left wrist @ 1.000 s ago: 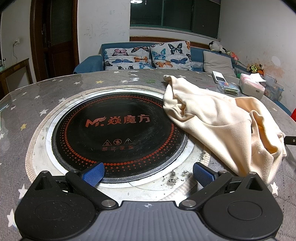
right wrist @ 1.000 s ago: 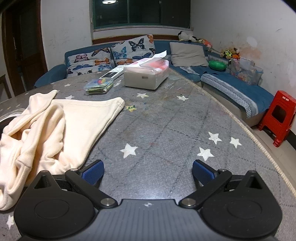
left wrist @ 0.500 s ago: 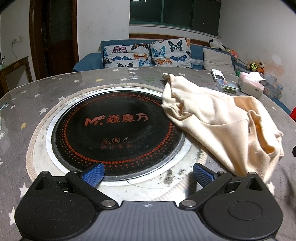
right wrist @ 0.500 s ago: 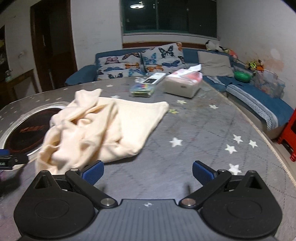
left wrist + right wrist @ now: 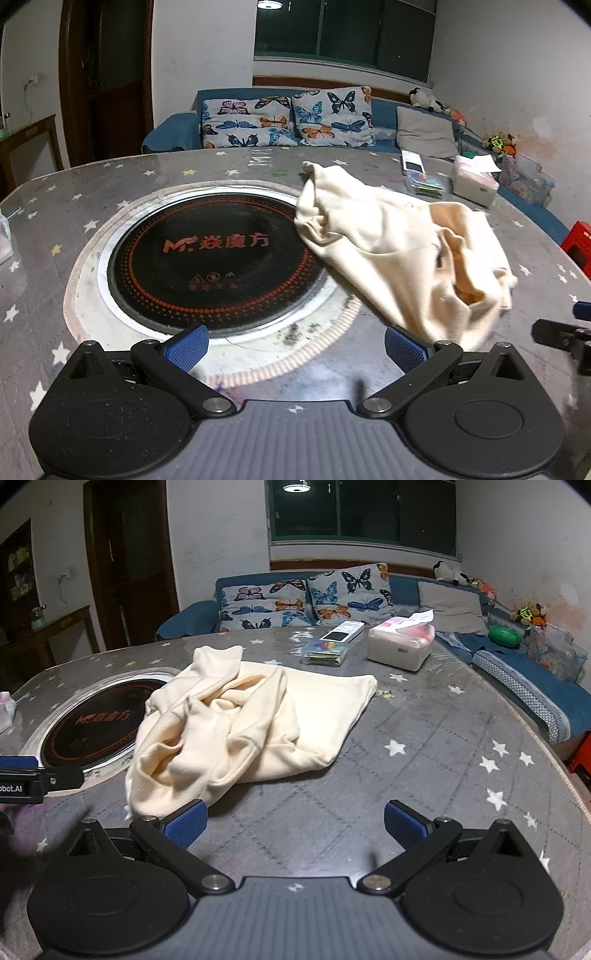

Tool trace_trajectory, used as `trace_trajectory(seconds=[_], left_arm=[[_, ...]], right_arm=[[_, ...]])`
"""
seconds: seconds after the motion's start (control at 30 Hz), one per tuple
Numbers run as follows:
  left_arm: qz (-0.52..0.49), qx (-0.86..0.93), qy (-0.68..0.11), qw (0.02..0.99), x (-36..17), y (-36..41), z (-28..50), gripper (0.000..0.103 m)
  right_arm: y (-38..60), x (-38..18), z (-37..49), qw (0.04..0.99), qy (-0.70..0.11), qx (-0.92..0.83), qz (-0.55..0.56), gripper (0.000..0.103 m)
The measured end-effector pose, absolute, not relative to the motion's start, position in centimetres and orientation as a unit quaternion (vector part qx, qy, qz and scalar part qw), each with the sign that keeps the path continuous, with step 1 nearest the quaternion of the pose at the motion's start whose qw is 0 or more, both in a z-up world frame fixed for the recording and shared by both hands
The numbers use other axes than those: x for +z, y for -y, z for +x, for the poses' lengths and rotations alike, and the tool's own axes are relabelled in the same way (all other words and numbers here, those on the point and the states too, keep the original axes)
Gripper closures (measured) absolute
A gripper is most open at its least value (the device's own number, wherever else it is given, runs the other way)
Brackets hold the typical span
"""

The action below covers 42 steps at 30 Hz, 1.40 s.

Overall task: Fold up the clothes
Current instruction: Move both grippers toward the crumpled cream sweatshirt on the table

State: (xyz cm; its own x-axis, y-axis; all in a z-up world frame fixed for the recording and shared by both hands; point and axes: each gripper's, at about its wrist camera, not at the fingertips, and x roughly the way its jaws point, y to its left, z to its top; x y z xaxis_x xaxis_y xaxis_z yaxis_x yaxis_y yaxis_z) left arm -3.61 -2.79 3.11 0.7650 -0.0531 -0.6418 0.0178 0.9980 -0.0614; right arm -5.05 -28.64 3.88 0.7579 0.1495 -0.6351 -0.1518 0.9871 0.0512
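So we've got the cream garment (image 5: 236, 723) crumpled mid-frame on the bench (image 5: 424, 775), looks soft, light and floppy, and with our left gripper (image 5: 295, 345) and right gripper (image 5: 293, 823) both spread wide and empty, we'd pinch its flat right-hand hem.

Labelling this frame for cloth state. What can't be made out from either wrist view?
- Cream garment: crumpled, so sleeves, collar and type can't be told in either view.
- Induction cooktop: its right edge lies under the garment; small warning text is unreadable.
- Right gripper: blurred and cut off by the left view's edge.
- Left gripper: only a fingertip shows in the right view.
- Clear box: contents too small.
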Motion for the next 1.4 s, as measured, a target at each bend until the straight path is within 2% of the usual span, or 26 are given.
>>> trace_trajectory(seconds=[1.4], left_arm=[[-0.013,-0.048,-0.353,0.934,3.5,5.6,-4.3,0.000]], right_arm=[[26.8,4.0,-6.1,0.934,-0.340,0.108,0.004,0.001]])
